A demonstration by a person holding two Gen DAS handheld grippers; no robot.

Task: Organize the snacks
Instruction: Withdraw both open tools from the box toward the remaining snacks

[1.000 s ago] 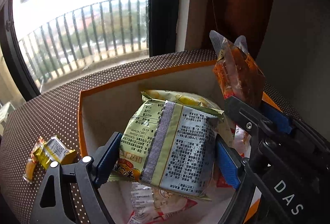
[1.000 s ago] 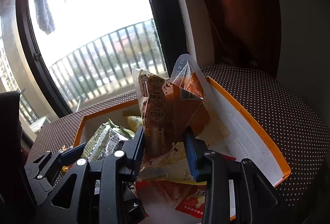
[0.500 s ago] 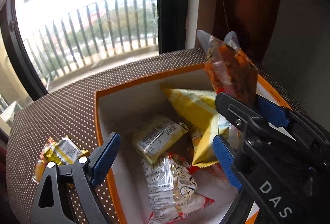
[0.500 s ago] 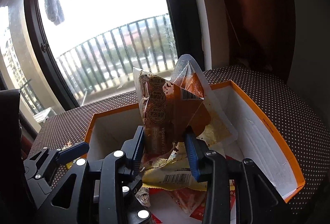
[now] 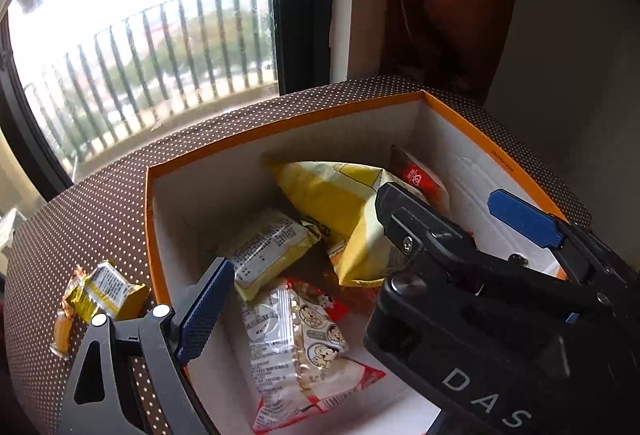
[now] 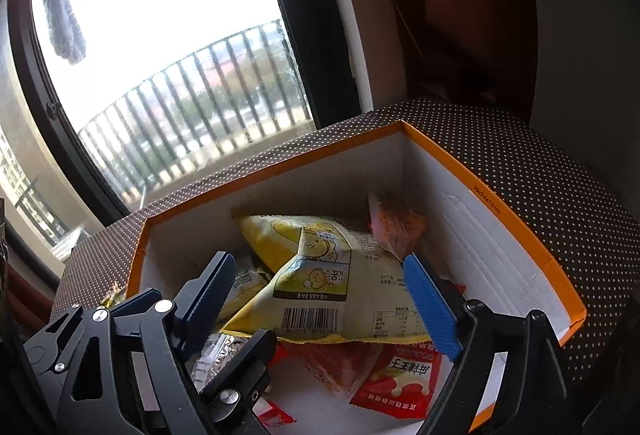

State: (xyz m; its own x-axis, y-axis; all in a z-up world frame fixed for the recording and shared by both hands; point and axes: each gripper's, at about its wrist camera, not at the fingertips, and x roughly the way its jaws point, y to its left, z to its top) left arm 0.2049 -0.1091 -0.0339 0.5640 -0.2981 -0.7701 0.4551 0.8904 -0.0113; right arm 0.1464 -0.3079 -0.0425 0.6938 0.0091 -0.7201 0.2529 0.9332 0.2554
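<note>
Standing on a brown cloth with white dots (image 6: 540, 171), an open cardboard box with an orange rim and white inner walls (image 6: 472, 219) holds the snacks. Both grippers hang over it, pointing down into it.

Right gripper (image 6: 320, 289): its jaws have just been opening and now stand wide apart, gripping nothing. Between and beyond the blue pads lies a large yellow and white crinkled bag with a cartoon print and a barcode (image 6: 320, 275), loose in the box and not pinched. A clear pouch with orange-red contents (image 6: 396, 223) rests behind that bag, leaning near the far right corner. A red and white sachet with printed characters (image 6: 404, 383) lies flat on the box floor below the right pad.

Left gripper (image 5: 320, 319): released, jaws wide, nothing between them. Only its left blue pad shows in its own view; the right finger is hidden behind the black body of the other gripper, which crosses the lower right of that view. Below it in the box lie a pale yellow flat packet with black print (image 5: 268, 247) and a clear packet with red corners and cartoon faces (image 5: 300, 347), touching each other.

Outside the box, just beside its left wall, a small yellow and orange wrapped snack (image 5: 100, 291) lies on the cloth.

A window with a railed balcony (image 5: 160, 35) stands behind.
</note>
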